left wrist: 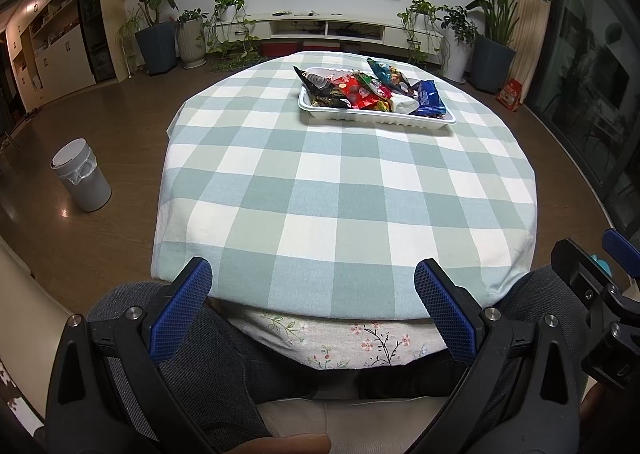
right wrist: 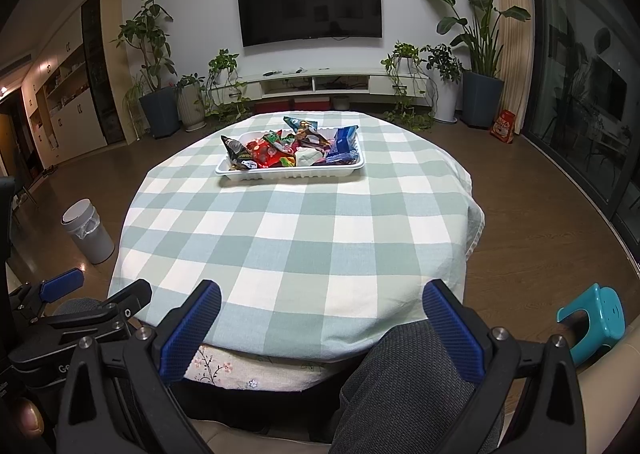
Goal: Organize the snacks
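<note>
White ribbed plastic tray [left wrist: 376, 118], heaped with assorted foil snack packets [left wrist: 362, 90]: set on the far half of the counter [right wrist: 296, 238], which is draped in green-and-white checked cloth. Left hand-held gripper [left wrist: 312, 308] and right hand-held gripper [right wrist: 322, 328]: held at the near edge, fingers spread wide, nothing grasped.

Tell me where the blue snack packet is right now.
The blue snack packet lies at the right end of the white tray on the far half of the checked tablecloth, beside a white wrapper, in both wrist views.
</note>
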`<state>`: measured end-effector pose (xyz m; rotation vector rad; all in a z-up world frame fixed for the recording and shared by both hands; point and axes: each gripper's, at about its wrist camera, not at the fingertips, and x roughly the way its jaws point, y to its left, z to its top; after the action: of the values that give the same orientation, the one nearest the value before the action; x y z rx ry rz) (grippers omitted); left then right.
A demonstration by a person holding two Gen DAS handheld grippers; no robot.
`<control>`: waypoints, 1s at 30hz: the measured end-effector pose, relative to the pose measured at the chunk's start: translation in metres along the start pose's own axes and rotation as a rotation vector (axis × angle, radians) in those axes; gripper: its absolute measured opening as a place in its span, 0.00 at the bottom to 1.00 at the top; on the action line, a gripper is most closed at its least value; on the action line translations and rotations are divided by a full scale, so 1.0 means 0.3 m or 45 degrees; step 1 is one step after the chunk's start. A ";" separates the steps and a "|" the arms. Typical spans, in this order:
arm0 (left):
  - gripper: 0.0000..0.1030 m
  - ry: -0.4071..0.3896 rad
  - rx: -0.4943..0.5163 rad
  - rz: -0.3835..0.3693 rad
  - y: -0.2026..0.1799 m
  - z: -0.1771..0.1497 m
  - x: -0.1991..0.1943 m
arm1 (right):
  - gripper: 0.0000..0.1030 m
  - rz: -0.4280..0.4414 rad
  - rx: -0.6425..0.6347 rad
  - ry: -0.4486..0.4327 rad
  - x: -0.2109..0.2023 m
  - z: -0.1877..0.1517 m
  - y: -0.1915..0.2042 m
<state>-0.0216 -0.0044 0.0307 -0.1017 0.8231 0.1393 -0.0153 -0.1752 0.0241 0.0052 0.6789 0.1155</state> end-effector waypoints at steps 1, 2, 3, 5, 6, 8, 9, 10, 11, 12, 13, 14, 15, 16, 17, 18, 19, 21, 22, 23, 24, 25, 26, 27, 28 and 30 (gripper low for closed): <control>1.00 0.000 -0.001 -0.002 0.000 0.000 0.000 | 1.00 0.000 0.000 0.000 -0.002 -0.003 0.001; 1.00 -0.001 -0.001 0.000 0.000 0.000 0.000 | 1.00 -0.001 -0.001 -0.002 -0.001 0.000 0.000; 1.00 0.000 0.000 0.000 0.000 0.000 0.000 | 1.00 -0.001 -0.001 -0.003 -0.001 0.000 0.000; 1.00 0.000 0.000 0.000 0.000 0.000 0.000 | 1.00 0.000 -0.001 -0.001 -0.001 0.000 0.000; 1.00 0.000 0.000 0.000 -0.001 0.000 -0.001 | 1.00 -0.001 0.000 0.000 -0.001 0.001 0.001; 1.00 -0.001 -0.001 0.001 0.000 0.000 0.000 | 1.00 0.000 -0.001 0.002 -0.002 -0.002 0.001; 1.00 -0.001 -0.002 0.001 -0.001 -0.002 0.003 | 1.00 0.001 -0.001 0.002 0.001 -0.001 0.001; 1.00 0.000 -0.002 0.001 -0.001 -0.002 0.003 | 1.00 0.002 -0.001 0.003 -0.001 -0.005 0.001; 1.00 0.000 -0.001 0.001 0.000 -0.003 0.003 | 1.00 0.000 -0.001 0.001 0.000 -0.002 0.001; 1.00 0.000 0.000 0.002 0.000 -0.003 0.004 | 1.00 0.000 -0.001 0.000 0.000 -0.001 0.001; 1.00 0.000 -0.001 0.001 -0.001 -0.002 0.002 | 1.00 0.000 -0.001 0.000 0.000 0.000 0.001; 1.00 0.000 -0.001 0.001 0.000 -0.002 0.003 | 1.00 0.000 -0.001 0.002 0.000 -0.001 0.001; 1.00 0.000 0.001 0.000 -0.001 -0.002 0.002 | 1.00 0.001 -0.001 0.002 0.000 0.000 0.001; 1.00 -0.001 0.002 0.000 0.000 -0.003 0.004 | 1.00 0.000 -0.001 0.004 0.000 -0.003 0.002; 1.00 0.000 0.000 0.000 0.000 -0.002 0.003 | 1.00 -0.001 -0.002 0.005 -0.001 -0.003 0.002; 1.00 0.000 -0.001 -0.001 0.001 -0.002 0.005 | 1.00 0.001 -0.001 0.001 -0.001 0.000 0.001; 1.00 0.002 -0.001 0.000 0.000 -0.003 0.005 | 1.00 0.001 0.000 0.001 -0.003 -0.002 0.001; 1.00 0.005 -0.002 -0.003 -0.001 -0.005 0.007 | 1.00 0.000 -0.001 0.002 -0.001 -0.001 0.001; 1.00 0.006 -0.006 -0.009 0.002 -0.007 0.010 | 1.00 0.000 0.000 0.003 -0.001 0.001 0.001; 1.00 0.006 -0.006 -0.011 0.001 -0.010 0.013 | 1.00 0.001 0.002 0.006 -0.001 -0.003 0.001; 1.00 0.001 -0.004 -0.012 0.000 -0.012 0.014 | 1.00 0.003 0.002 0.007 0.000 -0.002 0.002; 1.00 -0.015 0.003 -0.012 -0.001 -0.014 0.009 | 1.00 0.005 0.003 0.010 0.005 -0.004 0.001; 1.00 -0.026 0.009 -0.010 -0.005 -0.016 0.006 | 1.00 0.006 0.004 0.012 0.006 -0.007 0.001; 1.00 -0.031 0.013 -0.014 -0.007 -0.016 0.004 | 1.00 0.008 0.004 0.016 0.010 -0.007 0.000; 1.00 -0.033 0.012 -0.021 -0.006 -0.015 0.004 | 1.00 0.009 0.005 0.018 0.012 -0.010 -0.001; 1.00 -0.033 0.015 -0.021 -0.004 -0.014 0.004 | 1.00 0.008 0.008 0.021 0.013 -0.014 -0.001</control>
<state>-0.0236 -0.0062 0.0268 -0.0958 0.7973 0.1200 -0.0149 -0.1752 0.0185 0.0125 0.6954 0.1199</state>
